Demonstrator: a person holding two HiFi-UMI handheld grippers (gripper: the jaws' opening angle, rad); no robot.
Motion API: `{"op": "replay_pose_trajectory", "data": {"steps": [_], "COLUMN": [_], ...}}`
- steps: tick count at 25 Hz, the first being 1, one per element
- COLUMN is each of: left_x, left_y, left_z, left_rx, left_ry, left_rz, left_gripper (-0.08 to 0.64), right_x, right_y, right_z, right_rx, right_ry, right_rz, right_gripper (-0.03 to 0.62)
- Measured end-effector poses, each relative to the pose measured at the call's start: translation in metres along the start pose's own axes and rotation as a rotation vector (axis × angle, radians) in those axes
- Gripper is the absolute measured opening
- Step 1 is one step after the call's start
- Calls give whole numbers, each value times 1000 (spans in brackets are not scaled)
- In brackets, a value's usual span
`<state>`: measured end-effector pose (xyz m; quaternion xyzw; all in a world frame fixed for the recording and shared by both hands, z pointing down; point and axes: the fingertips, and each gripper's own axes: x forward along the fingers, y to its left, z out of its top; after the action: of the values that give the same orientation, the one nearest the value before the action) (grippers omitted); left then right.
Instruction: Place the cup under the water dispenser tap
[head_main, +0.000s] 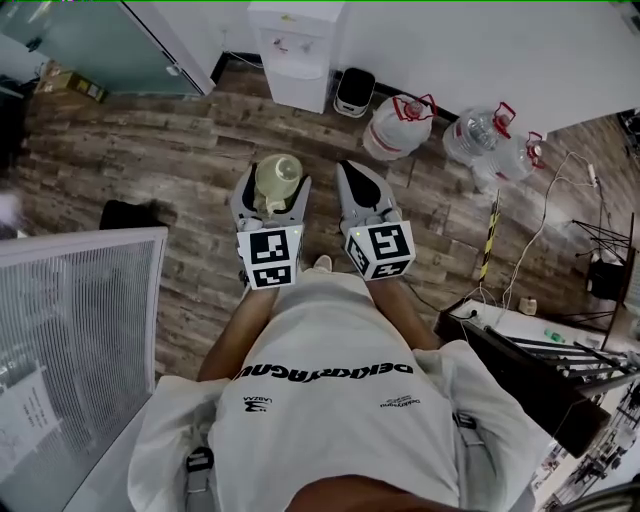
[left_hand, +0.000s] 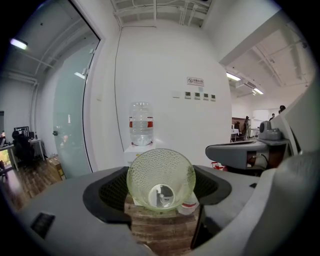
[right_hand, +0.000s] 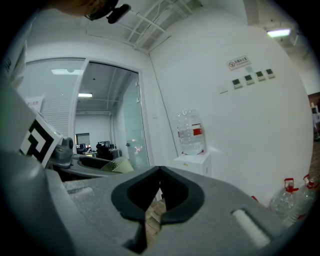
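Note:
A pale green dimpled glass cup (head_main: 277, 178) lies on its side between the jaws of my left gripper (head_main: 274, 186), which is shut on it, mouth toward the camera in the left gripper view (left_hand: 160, 176). The white water dispenser (head_main: 297, 55) stands against the far wall, ahead of both grippers and some way off. It carries a clear bottle (left_hand: 140, 124) on top, and its taps are too small to make out. My right gripper (head_main: 354, 172) is beside the left one, shut with nothing in it (right_hand: 159, 172). The dispenser (right_hand: 192, 157) also shows in the right gripper view.
Three large water jugs (head_main: 400, 125) (head_main: 472, 135) (head_main: 517, 155) and a small white bin (head_main: 353, 92) stand along the wall right of the dispenser. A glass partition (head_main: 110, 45) is at the far left, a white mesh panel (head_main: 70, 330) near left, a cluttered desk (head_main: 540, 370) at right.

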<state>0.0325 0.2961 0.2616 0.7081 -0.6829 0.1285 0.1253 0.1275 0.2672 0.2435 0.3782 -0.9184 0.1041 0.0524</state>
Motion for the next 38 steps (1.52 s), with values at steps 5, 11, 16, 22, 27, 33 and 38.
{"op": "replay_pose_trajectory", "data": {"steps": [5, 11, 16, 22, 27, 33, 38], "left_x": [53, 121, 166, 214, 240, 268, 282], "left_y": [28, 77, 113, 151, 173, 188, 185], "left_z": [19, 60, 79, 90, 94, 96, 85], "left_rx": [1, 11, 24, 29, 44, 42, 23], "left_ry": [2, -2, 8, 19, 25, 34, 60], "left_rz": [-29, -61, -108, -169, -217, -250, -263], "left_gripper": [374, 374, 374, 374, 374, 374, 374], "right_x": [58, 135, 192, 249, 282, 304, 315], "right_y": [-19, -39, -47, -55, -59, -64, -75], "right_z": [13, 45, 61, 69, 73, 68, 56], "right_rx": [-15, -22, -19, -19, -16, -4, -8], "right_ry": [9, -9, -3, 5, 0, 12, 51], "right_rz": [-21, -81, -128, -186, -239, -277, -280], "right_gripper": [-2, -2, -2, -2, -2, -2, -2]}}
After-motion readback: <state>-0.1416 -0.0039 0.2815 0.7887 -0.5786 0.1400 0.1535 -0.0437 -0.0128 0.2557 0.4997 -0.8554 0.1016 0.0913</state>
